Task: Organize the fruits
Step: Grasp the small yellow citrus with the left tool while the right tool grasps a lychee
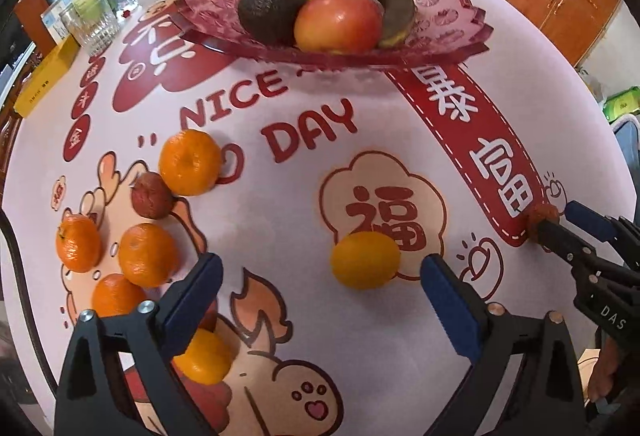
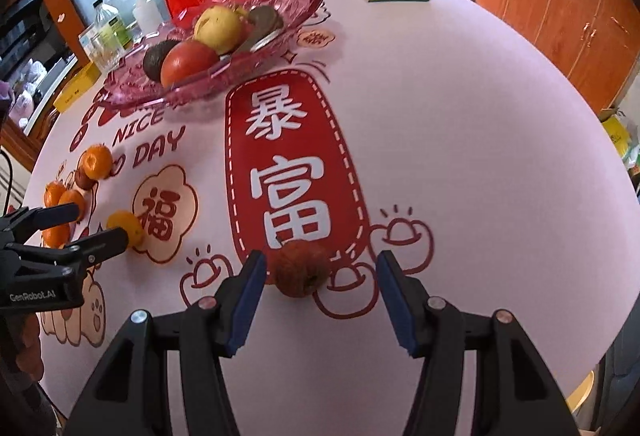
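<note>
Left wrist view: the left gripper [image 1: 322,278] is wide open and holds nothing. A small orange [image 1: 365,260] sits between its fingers, near the tips. If the fingers shut off-center, it could roll away. The pink plate [image 1: 452,36] of fruit sits at twelve o'clock.

Right wrist view: the right gripper [image 2: 322,286] is wide open and empty too. A wrinkly red fruit [image 2: 301,268] lies between the tips, toward the left finger. A bump could knock it sideways.

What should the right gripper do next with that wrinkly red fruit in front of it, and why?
Probably ease the right gripper forward and close. Its jaws are open, and the wrinkled red fruit sits on the table between the fingertips, nearer the left finger, not yet gripped.
</note>
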{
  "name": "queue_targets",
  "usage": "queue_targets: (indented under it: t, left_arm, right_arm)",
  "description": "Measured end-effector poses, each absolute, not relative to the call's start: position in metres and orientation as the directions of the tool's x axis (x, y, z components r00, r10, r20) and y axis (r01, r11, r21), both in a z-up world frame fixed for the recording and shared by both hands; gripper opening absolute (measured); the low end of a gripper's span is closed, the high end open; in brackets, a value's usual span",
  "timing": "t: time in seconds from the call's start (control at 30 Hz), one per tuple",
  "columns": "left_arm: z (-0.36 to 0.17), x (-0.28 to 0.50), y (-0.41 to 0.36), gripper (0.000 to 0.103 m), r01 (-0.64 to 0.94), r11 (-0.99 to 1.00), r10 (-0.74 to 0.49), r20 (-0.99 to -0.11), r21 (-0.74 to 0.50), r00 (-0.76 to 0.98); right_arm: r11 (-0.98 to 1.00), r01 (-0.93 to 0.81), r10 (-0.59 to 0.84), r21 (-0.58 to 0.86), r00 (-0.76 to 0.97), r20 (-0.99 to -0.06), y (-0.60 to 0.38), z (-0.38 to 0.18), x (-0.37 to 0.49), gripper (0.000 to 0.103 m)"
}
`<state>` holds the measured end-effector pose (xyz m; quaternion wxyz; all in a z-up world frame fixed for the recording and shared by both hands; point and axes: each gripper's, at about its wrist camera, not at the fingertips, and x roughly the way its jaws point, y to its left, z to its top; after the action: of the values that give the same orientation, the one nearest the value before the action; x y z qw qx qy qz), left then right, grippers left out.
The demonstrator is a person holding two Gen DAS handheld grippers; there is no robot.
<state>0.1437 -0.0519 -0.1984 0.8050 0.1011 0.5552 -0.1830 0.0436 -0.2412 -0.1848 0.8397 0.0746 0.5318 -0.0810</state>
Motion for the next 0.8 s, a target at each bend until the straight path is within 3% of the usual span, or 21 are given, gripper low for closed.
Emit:
queue_targets:
  t: [0.17,0.43,0.6,0.77,0.8]
  left_arm:
    - [-0.204,0.143,-0.058,0.089,0.422,0.905,-0.189,-0.933,-0.045,0.306]
    - [-0.212,0.144,-0.061,0.075,0.427,0.901,-0.207,-0.938,-0.073,0.278]
    - [-0.213,0.143,-0.062,0.057,0.430,0.900,-0.209,-0.935,-0.069,0.287]
    - [-0.210,0.140,-0.064,0.036,0.444,0.891,-0.238,-0.930,-0.095,0.280]
    - [-0.209,0.140,-0.064,0.036,0.444,0.891,-0.236,-0.930,-0.092,0.282]
  right_arm:
    - [0.981,0.189,-0.042,0.042,0.416,-0.908,-0.240,-0.190,0.046,0.057]
    - [0.982,0.182,-0.022,0.057,0.406,-0.914,-0.241,-0.197,0.048,0.042]
    - [0.985,0.165,-0.026,0.047,0.415,-0.910,-0.236,-0.197,0.046,0.032]
    - [0.984,0.170,-0.026,0.051,0.421,-0.907,-0.235,-0.196,0.044,0.031]
    - [0.984,0.170,-0.024,0.052,0.422,-0.906,-0.235,-0.196,0.044,0.031]
